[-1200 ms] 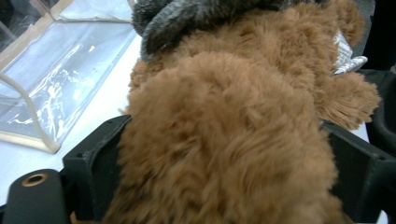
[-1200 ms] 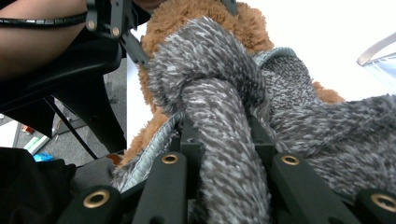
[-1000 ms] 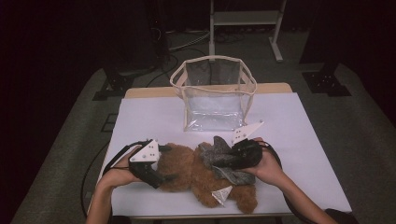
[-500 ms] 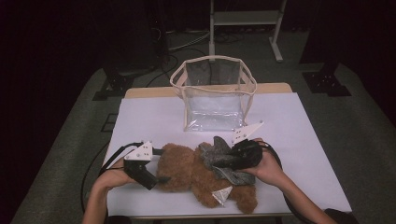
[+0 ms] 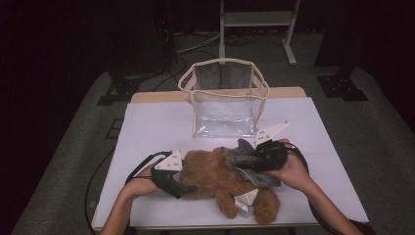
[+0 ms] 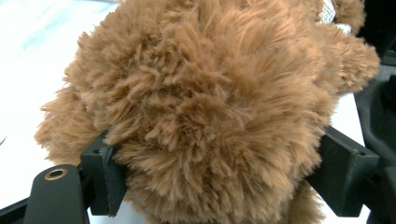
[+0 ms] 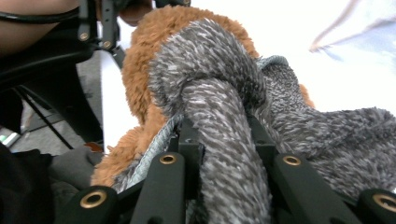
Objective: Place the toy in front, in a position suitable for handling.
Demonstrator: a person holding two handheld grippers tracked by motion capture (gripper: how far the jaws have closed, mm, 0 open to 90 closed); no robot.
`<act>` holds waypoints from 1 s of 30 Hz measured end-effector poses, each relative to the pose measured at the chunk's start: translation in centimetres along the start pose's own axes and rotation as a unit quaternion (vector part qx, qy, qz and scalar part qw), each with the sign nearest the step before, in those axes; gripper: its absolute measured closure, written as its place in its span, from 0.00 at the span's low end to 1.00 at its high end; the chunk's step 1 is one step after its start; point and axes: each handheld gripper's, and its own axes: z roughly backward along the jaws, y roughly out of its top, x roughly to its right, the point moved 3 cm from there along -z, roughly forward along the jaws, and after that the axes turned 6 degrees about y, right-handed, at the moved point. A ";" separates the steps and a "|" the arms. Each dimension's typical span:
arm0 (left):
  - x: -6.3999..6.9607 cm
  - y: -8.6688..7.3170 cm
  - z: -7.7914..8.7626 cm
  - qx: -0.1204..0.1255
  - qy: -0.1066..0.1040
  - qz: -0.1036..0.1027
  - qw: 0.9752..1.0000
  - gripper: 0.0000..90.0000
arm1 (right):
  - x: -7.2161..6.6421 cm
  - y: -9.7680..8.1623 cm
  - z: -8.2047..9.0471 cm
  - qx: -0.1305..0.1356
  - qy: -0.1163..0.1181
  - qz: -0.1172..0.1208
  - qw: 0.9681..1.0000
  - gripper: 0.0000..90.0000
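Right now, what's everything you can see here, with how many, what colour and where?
teddy bear: one, brown, lying on the table's near half, head between the left jaws
scarf: one, grey, knotted around the bear
bag: one, clear with beige trim, standing upright behind the bear
table: one, white top with a wooden far edge
frame: one, grey metal, on the floor behind the table
left hand-held gripper: one, black; jaws have just been closing, pads against the bear's head
right hand-held gripper: one, black, shut on the scarf
forearms: two, entering from the bottom edge
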 end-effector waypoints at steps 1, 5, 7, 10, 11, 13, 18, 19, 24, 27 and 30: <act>0.2 0.8 -1.1 0.004 0.000 0.002 1.000 0.20 | 0.2 -0.2 0.5 0.001 -0.006 -0.002 1.000 0.81; 0.8 2.4 -3.2 0.006 -0.002 0.001 1.000 0.20 | 0.7 -1.1 2.4 0.003 -0.028 -0.013 1.000 0.81; 1.3 3.3 -4.1 0.002 -0.005 -0.009 1.000 0.20 | 0.6 -1.3 2.8 -0.001 -0.041 -0.009 0.999 0.81; 2.0 4.4 -5.4 0.003 -0.011 -0.022 1.000 0.20 | 0.2 -1.2 2.7 -0.005 -0.041 -0.002 0.999 0.81; 2.3 4.7 -5.8 0.004 -0.012 -0.026 1.000 0.20 | 0.0 -1.1 2.4 -0.005 -0.038 -0.001 0.999 0.81; 2.6 5.1 -6.2 0.001 -0.010 -0.030 1.000 0.20 | -0.1 -0.9 1.8 -0.009 -0.033 0.003 0.999 0.80; 1.9 4.8 -5.3 0.010 -0.008 -0.030 0.999 0.20 | 0.2 -1.5 1.9 -0.011 -0.029 -0.002 1.000 0.81; 1.7 4.8 -4.9 0.015 -0.008 -0.026 1.000 0.20 | 0.3 -1.7 2.1 -0.010 -0.027 -0.005 1.000 0.81; 1.7 4.6 -4.6 0.024 -0.011 -0.022 0.999 0.26 | 0.6 -2.0 2.4 -0.005 -0.017 -0.020 1.000 0.81; 2.1 4.7 -4.8 0.021 -0.004 -0.034 0.999 0.28 | 0.5 -1.3 2.0 -0.004 -0.013 -0.019 1.000 0.81; 2.4 4.9 -4.8 0.017 0.003 -0.046 0.999 0.29 | 0.6 -0.2 1.3 -0.009 -0.010 -0.017 1.000 0.81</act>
